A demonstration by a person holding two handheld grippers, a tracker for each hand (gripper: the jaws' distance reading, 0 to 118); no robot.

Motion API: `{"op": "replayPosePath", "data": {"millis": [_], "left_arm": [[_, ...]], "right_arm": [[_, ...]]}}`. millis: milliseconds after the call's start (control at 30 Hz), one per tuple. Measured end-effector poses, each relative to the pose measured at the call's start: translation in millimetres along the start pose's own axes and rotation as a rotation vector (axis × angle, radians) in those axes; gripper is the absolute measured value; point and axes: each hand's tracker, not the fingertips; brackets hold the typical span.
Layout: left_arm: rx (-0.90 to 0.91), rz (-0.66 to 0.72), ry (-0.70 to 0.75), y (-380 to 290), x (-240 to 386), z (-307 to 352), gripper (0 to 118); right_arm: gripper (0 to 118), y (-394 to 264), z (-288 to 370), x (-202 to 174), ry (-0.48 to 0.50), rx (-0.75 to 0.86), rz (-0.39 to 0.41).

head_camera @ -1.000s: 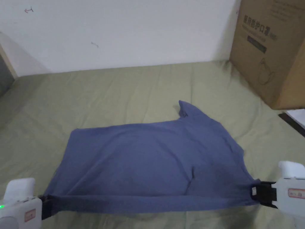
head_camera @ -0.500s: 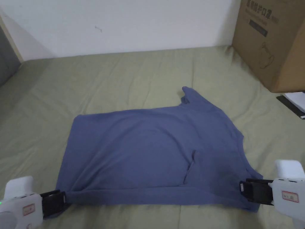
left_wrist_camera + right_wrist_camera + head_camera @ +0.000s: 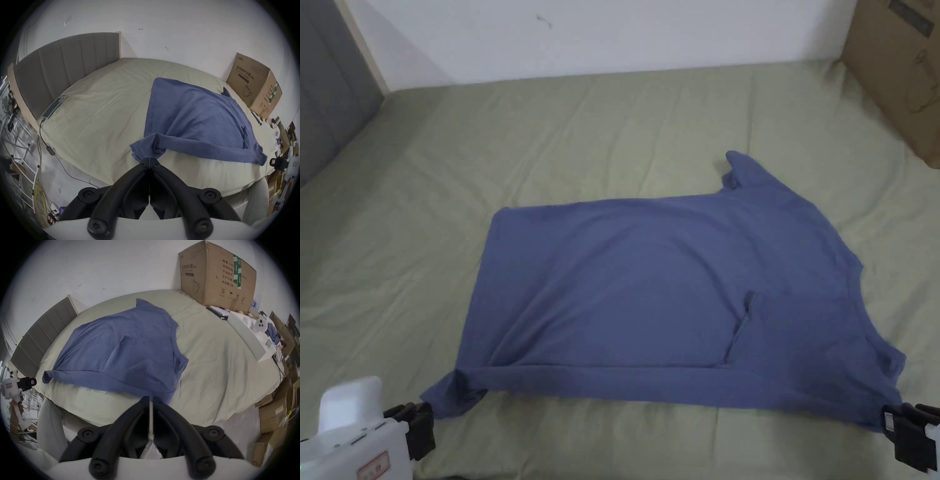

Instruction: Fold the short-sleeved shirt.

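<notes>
Bed (image 3: 612, 125): shirt (image 3: 650, 294) near front edge

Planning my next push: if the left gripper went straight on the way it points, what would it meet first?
The bunched near corner of the shirt, just ahead of the left gripper. The gap looks slight, but depth is unclear.

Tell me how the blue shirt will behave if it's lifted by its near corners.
The blue shirt is likely floppy: it creases and bunches at its near left corner. It probably sags between the lifted corners. It seems light, lying thin and flat over the bed sheet.
</notes>
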Motion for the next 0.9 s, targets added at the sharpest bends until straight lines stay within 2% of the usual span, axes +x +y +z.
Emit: {"op": "replayPosePath", "data": {"millis": [133, 167, 200, 233, 267, 300, 367, 400, 433, 467, 500, 533, 567, 600, 667, 700, 833, 900], "left_arm": [[0.025, -0.02, 0.03, 21.4, -1.9, -14.4, 3], [0.019, -0.029, 0.028, 28.2, -2.9, -21.0, 34], [0.011, -0.031, 0.007, 33.8, -3.8, -28.4, 75], [-0.015, -0.028, -0.011, 37.8, -4.5, -40.3, 109], [-0.054, -0.025, -0.025, 40.8, -2.3, -50.1, 115], [-0.03, -0.027, -0.035, 40.9, -2.6, -54.5, 113], [-0.122, -0.048, -0.008, 36.5, -2.1, -75.1, 112], [-0.169, -0.049, -0.001, 38.3, 9.9, -67.4, 105], [-0.179, -0.04, -0.012, 35.1, 10.8, -69.3, 86], [-0.164, -0.028, -0.02, 32.3, 11.0, -69.8, 48], [-0.173, -0.017, -0.014, 30.4, 12.1, -70.4, 27], [-0.186, -0.006, 0.0, 28.9, 1.2, -81.8, 20], [-0.188, 0.005, -0.012, 27.7, -0.7, -81.8, 15], [-0.185, 0.029, -0.029, 27.3, -1.2, -78.6, 8], [-0.152, 0.055, -0.054, 31.6, 0.2, -69.8, 8], [-0.148, 0.049, -0.044, 33.8, 1.8, -66.3, 8], [-0.134, -0.015, -0.034, 41.2, 4.8, -61.7, 8], [-0.132, -0.017, -0.042, 42.8, 5.9, -61.1, 8]], "right_arm": [[0, 0.3, -3.3, 3.3, -0.02, 0.007, -0.014], [0, 0.6, -3.9, 4.4, -0.025, 0.008, -0.022], [0, 1.5, -4.8, 6.8, -0.027, 0.008, -0.031], [0, 2.7, -5.7, 9.2, -0.026, 0.005, -0.044], [0, 3.3, -6.0, 10.4, -0.026, 0.005, -0.055], [0, 3.4, -6.1, 10.9, -0.025, 0.007, -0.061], [0, 3.8, -7.8, 12.9, -0.026, 0.004, -0.072], [0, 3.9, -9.2, 13.6, -0.029, 0.001, -0.076], [0, 3.1, -11.1, 13.9, -0.03, -0.002, -0.075], [0, 3.0, -13.7, 14.6, -0.029, -0.006, -0.074], [0, 3.5, -16.5, 14.8, -0.03, -0.013, -0.072], [1, 4.3, -20.1, 15.0, -0.027, -0.019, -0.065], [17, 5.0, -24.0, 13.6, -0.027, -0.023, -0.055], [40, 6.3, -27.4, 12.8, -0.04, -0.027, -0.048], [81, 11.0, -33.5, 13.7, -0.049, -0.038, -0.043], [86, 13.4, -36.7, 16.8, -0.053, -0.043, -0.049], [87, 19.9, -45.3, 23.7, -0.037, -0.01, -0.053], [82, 22.1, -59.2, 29.7, -0.025, -0.048, -0.07]]}}
